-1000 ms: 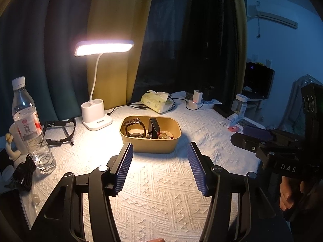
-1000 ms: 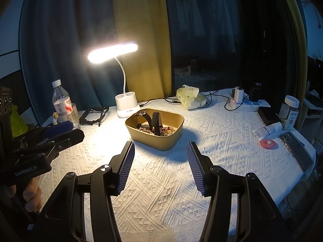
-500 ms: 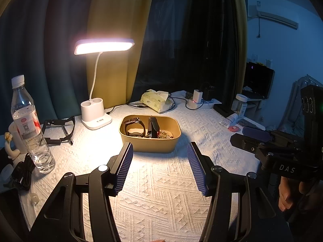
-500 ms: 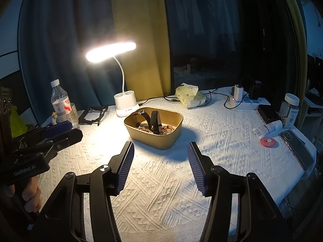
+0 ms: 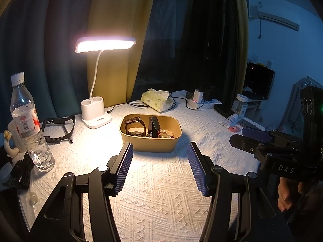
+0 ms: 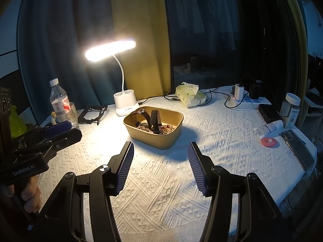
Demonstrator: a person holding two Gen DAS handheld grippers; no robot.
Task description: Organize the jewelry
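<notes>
On the white textured cloth (image 5: 161,191), the tan jewelry box (image 5: 150,134) with watches sits at 12 o'clock, a lit desk lamp (image 5: 97,117) at 11, dark curtains (image 5: 50,40) behind. Left gripper (image 5: 159,169) and right gripper (image 6: 160,168) gape wide, empty.

Both were matte black plastic claws, the left claw (image 5: 159,167) and the right claw (image 6: 160,166) alike: angular fingers faced with ribbed blue rubber pads (image 5: 124,169), silver screw heads (image 5: 103,168) behind them. White lettering marked the bodies. Bare-skinned fingers (image 6: 30,198) wrapped one black handle.
</notes>
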